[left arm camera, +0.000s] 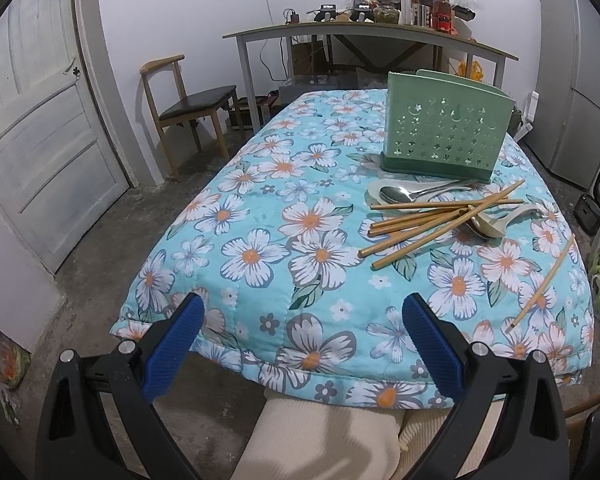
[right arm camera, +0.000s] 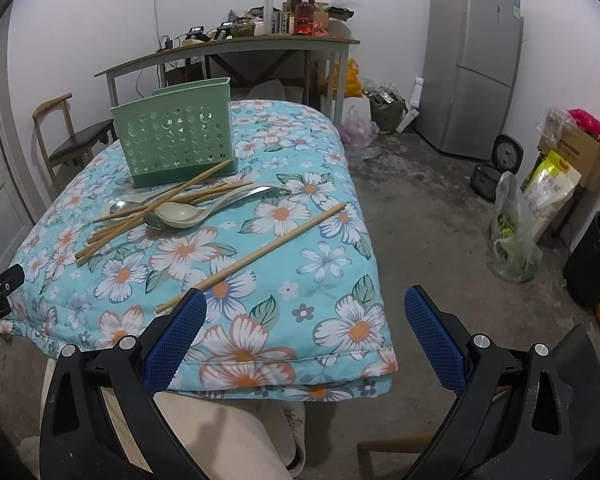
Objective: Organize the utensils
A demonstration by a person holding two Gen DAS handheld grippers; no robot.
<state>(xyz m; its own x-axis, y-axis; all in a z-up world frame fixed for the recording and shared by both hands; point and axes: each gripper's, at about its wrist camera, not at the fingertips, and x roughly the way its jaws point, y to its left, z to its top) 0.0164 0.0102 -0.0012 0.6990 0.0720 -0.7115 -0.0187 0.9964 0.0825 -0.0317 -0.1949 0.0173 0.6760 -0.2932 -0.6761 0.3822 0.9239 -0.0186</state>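
A green perforated utensil holder (left arm camera: 444, 136) (right arm camera: 176, 140) stands upright on the floral-covered table (left arm camera: 284, 248) (right arm camera: 332, 280). In front of it lies a loose pile of bamboo chopsticks (left arm camera: 428, 224) (right arm camera: 140, 216) mixed with metal and pale plastic spoons (left arm camera: 404, 194) (right arm camera: 180, 216). One single chopstick (left arm camera: 544, 280) (right arm camera: 256, 254) lies apart, nearer the table's front. My left gripper (left arm camera: 302, 312) hangs open over the front edge of the table, holding nothing. My right gripper (right arm camera: 306, 308) is open too, its left fingertip (right arm camera: 192, 308) close by the near end of the single chopstick.
A wooden chair (left arm camera: 188, 108) and a cluttered side table (left arm camera: 364, 32) stand behind. A door (left arm camera: 40, 140) is at the left, a grey fridge (right arm camera: 472, 60) at the right. Bags, boxes and a black bin (right arm camera: 592, 260) line the right wall. A person's light trouser legs (left arm camera: 324, 436) show below.
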